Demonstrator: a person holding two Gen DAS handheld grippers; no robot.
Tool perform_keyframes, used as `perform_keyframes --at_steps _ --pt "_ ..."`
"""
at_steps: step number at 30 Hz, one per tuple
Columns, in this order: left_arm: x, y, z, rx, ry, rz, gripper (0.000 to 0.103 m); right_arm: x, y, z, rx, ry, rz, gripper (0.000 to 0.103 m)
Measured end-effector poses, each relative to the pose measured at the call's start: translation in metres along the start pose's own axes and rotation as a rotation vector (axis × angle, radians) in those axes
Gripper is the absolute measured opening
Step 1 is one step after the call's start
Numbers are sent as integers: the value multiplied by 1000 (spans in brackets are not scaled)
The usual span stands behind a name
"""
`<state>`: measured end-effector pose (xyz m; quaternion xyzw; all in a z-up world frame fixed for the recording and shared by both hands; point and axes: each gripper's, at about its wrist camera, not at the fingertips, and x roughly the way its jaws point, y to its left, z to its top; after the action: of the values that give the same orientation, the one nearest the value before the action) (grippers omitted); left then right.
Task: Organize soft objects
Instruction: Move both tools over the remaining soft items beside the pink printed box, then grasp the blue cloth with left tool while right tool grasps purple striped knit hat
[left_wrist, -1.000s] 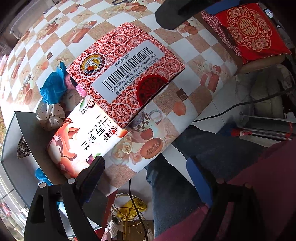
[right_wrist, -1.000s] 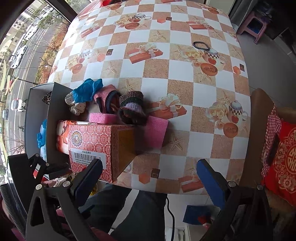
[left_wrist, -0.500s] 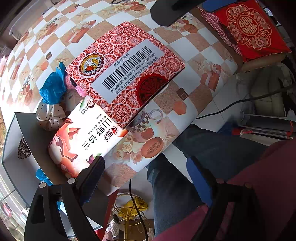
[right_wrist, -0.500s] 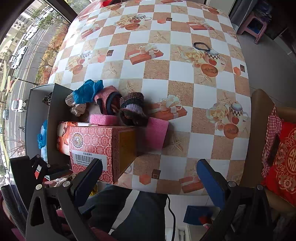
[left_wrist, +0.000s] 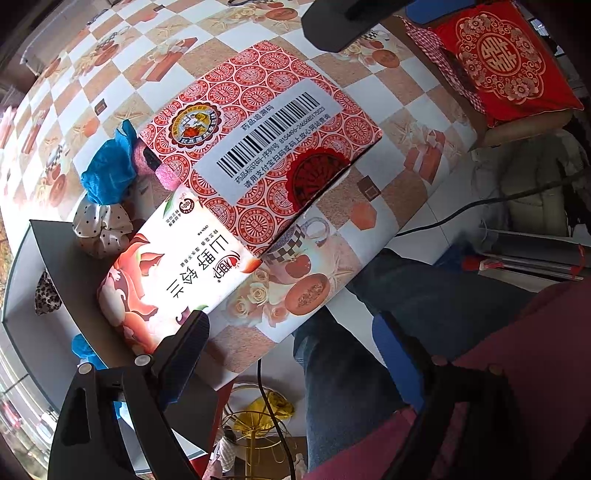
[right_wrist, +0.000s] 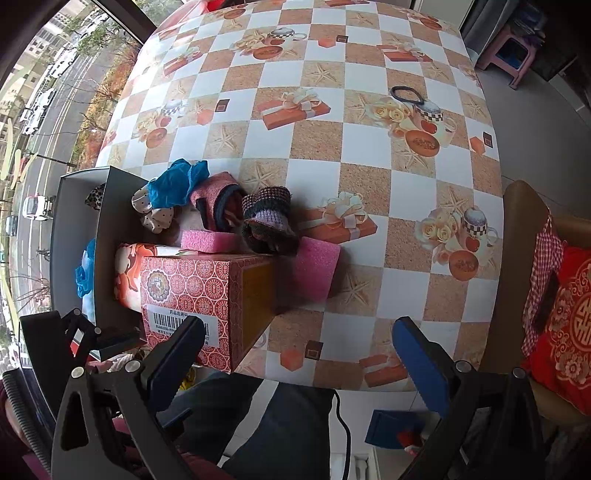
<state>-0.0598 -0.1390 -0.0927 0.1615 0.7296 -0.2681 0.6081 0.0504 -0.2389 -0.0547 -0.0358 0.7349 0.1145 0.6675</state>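
Soft things lie in a heap on the table beside a grey bin: a blue cloth, a dotted scrunchie, a pink knit piece, a dark knit cuff and two pink sponges. The blue cloth and scrunchie also show in the left wrist view. A black hair tie lies far off. My left gripper is open and empty, held off the table's near edge. My right gripper is open and empty above the near edge.
A red patterned box and a white peach-print box stand at the near edge, in front of the heap. The bin holds a leopard scrunchie and blue cloth. A chair with a red cushion stands right.
Both grippers have barely shifted. Nothing on the table moved.
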Motion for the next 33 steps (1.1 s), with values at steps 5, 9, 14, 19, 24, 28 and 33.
perform_keyframes --at_steps 5,9,14,19,24,28,33 --pt "0 4 1 -16 -1 4 92 1 1 1 -1 2 1 102" --pt "1 7 1 -27 1 4 92 1 1 1 -1 1 1 102" --pt "1 7 2 -26 2 3 92 3 5 4 -9 3 1 102" --pt "-6 24 -1 -66 -15 14 92 6 4 10 -12 11 8 102" --pt "-25 73 2 -186 -65 81 92 16 -1 34 -3 21 20 102" --pt "-34 114 22 -264 -97 166 92 39 2 63 -24 63 34 102" --pt "-30 146 59 -285 -104 245 92 87 10 94 -65 174 42 102"
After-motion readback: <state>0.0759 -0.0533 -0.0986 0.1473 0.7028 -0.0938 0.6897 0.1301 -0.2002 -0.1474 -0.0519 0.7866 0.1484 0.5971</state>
